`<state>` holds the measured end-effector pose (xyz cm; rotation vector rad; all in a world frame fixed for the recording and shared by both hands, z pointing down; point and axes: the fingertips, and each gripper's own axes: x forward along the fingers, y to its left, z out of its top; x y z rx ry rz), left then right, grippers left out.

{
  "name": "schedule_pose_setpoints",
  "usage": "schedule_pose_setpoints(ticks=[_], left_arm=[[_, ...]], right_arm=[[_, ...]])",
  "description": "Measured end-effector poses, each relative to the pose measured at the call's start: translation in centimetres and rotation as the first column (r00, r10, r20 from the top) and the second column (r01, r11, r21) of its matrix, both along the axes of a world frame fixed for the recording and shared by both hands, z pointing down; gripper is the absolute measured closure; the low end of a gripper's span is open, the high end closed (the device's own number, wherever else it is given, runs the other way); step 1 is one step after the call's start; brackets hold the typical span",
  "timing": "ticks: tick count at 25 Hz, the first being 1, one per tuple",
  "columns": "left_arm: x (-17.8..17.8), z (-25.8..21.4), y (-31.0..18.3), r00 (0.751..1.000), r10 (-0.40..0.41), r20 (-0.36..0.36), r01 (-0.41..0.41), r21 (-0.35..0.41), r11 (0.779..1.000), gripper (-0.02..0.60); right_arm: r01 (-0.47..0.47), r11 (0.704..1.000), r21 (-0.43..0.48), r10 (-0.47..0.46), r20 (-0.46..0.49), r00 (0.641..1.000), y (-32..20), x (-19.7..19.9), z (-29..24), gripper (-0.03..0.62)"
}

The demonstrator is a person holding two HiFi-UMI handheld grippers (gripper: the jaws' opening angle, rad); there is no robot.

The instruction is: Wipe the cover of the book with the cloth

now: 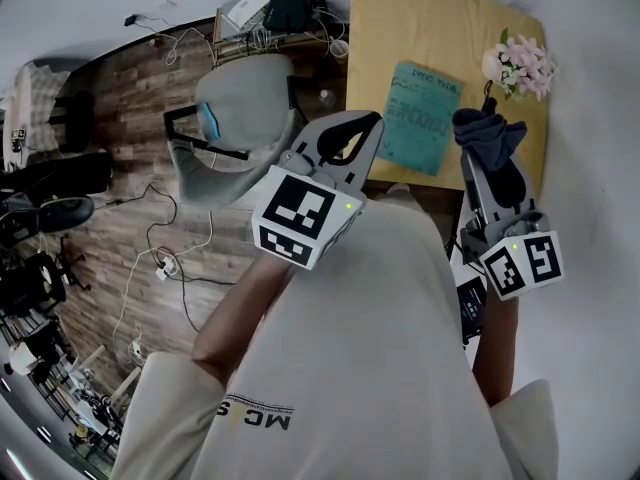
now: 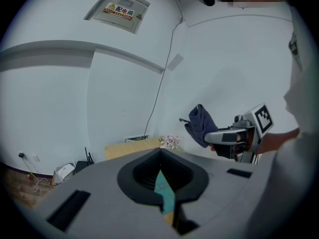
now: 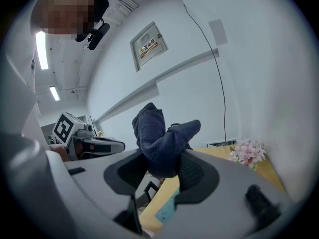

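- The right tongs (image 1: pixel 483 153) clamp the crumpled dark blue cloth (image 1: pixel 488 128), held off the flat teal paperback book (image 1: pixel 420 116) on the yellow wooden worktop (image 1: pixel 400 18).
- The left tongs (image 1: pixel 372 123) are closed and empty.
- The cloth isn't touching the cover, so all the wiping looks still to do.

- Shirt (image 1: pixel 400 348): off-white tee with short, loose sleeves; dark "MC S" lettering plus one yellow letter toward seven o'clock in the head view (it reads upside down there)
- Left gripper (image 1: pixel 352 133): pale grey shell, black ribbed pads; white cube with black square markers and a green light at its seven o'clock end
- Right gripper (image 1: pixel 488 158): same grey build; smaller-looking marker cube at its five o'clock end
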<state>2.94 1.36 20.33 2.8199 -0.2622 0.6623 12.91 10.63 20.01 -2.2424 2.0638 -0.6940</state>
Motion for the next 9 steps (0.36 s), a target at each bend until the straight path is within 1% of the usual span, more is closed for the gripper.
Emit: schedule_pose_setpoints(ticks=[9], left_arm=[[0.95,0.01,0.63,1.0,0.007,-0.019,-0.007,0.006,1.0,0.571]], right_arm=[[0.033,0.999,-0.011,-0.033,-0.002,0.999,0.55,0.3,0.5,0.424]])
